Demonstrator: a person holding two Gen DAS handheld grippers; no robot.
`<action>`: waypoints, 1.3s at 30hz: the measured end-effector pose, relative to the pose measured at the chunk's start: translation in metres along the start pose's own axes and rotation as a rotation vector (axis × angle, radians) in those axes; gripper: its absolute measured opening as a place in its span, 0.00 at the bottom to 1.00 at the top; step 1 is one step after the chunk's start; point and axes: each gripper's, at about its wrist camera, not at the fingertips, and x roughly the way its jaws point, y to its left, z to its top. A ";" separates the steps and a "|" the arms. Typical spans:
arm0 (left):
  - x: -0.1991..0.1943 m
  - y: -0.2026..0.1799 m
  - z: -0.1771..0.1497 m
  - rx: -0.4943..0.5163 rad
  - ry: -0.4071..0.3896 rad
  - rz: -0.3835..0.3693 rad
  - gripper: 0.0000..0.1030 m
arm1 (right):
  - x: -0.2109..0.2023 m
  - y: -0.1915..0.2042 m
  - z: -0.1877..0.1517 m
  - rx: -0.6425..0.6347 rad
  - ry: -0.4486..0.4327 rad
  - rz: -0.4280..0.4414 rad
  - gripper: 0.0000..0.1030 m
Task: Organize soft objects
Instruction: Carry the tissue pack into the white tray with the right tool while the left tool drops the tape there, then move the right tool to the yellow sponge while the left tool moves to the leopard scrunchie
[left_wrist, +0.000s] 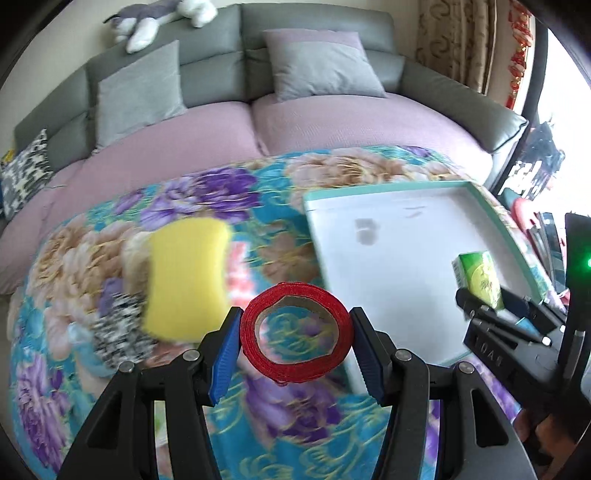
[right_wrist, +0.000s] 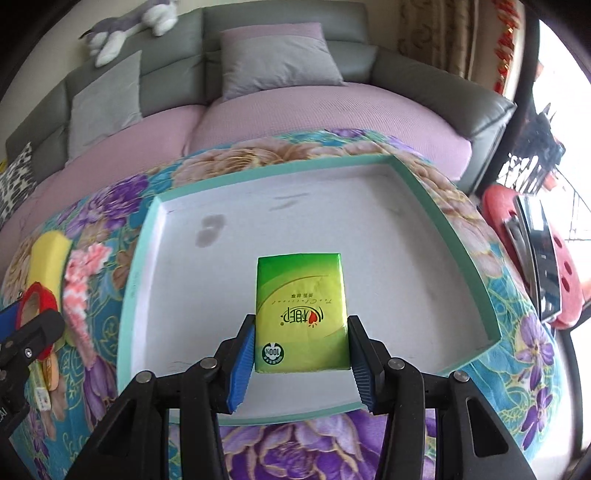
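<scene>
My left gripper (left_wrist: 295, 332) is shut on a red ribbon roll (left_wrist: 295, 332), held above the floral cloth just left of the tray. My right gripper (right_wrist: 301, 343) is shut on a green tissue pack (right_wrist: 301, 314), which hangs over the white inside of the teal-rimmed tray (right_wrist: 332, 166). In the left wrist view the right gripper (left_wrist: 491, 306) with the tissue pack (left_wrist: 478, 277) shows over the tray (left_wrist: 388, 190) at the right. A yellow sponge (left_wrist: 186, 273) lies on the cloth left of the roll. From the right wrist, the ribbon roll (right_wrist: 37, 306) and sponge (right_wrist: 48, 258) appear at the far left.
The floral cloth (left_wrist: 258, 184) covers a low table in front of a purple and grey sofa (left_wrist: 184, 140) with grey cushions and a plush toy (left_wrist: 162, 18) on its back. A black-and-white patterned soft item (left_wrist: 118, 332) lies by the sponge. A red stool (right_wrist: 535, 258) stands at right.
</scene>
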 end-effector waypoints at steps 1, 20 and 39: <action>0.004 -0.006 0.003 0.000 0.005 -0.017 0.57 | 0.001 -0.004 0.000 0.012 0.004 -0.001 0.49; 0.067 -0.080 0.023 0.033 0.035 -0.111 0.59 | 0.010 -0.083 -0.001 0.203 0.005 -0.121 0.49; 0.061 -0.032 0.017 -0.083 0.015 0.001 0.84 | 0.008 -0.066 -0.001 0.123 0.009 -0.118 0.89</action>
